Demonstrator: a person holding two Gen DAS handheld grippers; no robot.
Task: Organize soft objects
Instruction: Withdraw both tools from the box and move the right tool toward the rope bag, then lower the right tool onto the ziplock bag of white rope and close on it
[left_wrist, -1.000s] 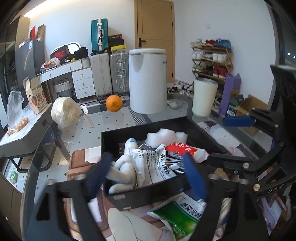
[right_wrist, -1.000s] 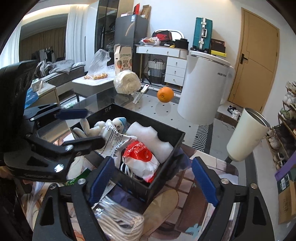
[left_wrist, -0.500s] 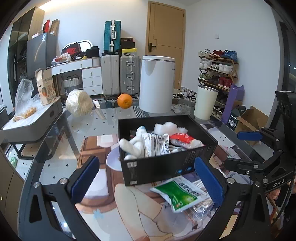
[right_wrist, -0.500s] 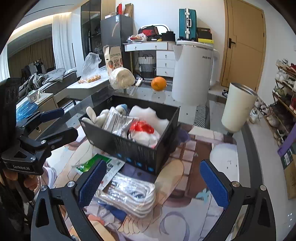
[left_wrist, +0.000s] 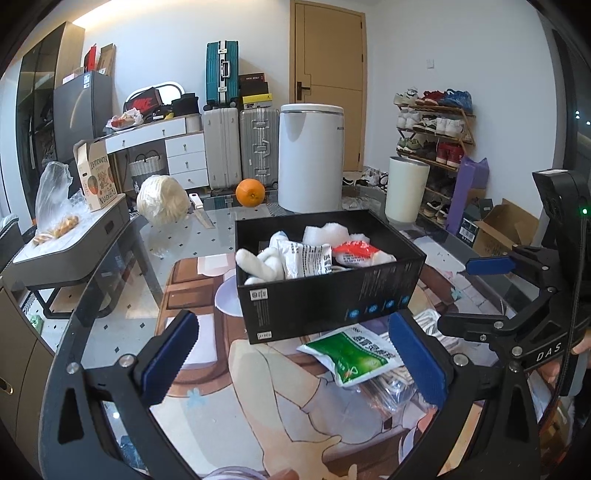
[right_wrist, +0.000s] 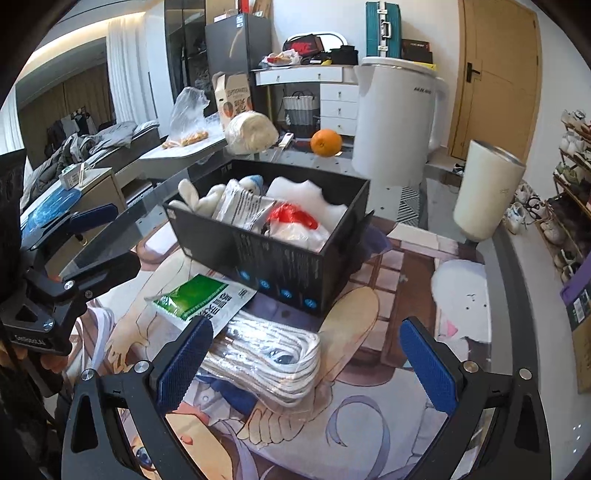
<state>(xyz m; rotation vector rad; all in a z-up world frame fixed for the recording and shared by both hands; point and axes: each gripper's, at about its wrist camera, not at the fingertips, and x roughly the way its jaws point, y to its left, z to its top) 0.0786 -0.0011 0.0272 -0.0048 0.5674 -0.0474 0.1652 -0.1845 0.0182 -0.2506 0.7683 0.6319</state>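
Nearest to us, our left gripper hangs with its blue-padded jaws spread wide and nothing between them, above the illustrated mat that covers the glass table; our right gripper is likewise spread and empty, with one pad just over a bundle of white rope in clear wrap that lies on the mat. Just past the rope, a green-and-white packet lies flat with one end against the foot of the black box. The box stands open on the mat and holds the soft things: a white plush toy at one end, a printed white pouch leaning on it, a red-and-white bag beside that, and a slab of white foam along the far wall. Beyond the box, on the bare glass, we see an orange, a pale wrapped bundle with a knife beside it, and a tall white appliance. Farther off, suitcases stand against the wall by a wooden door, and a shoe rack fills the right side
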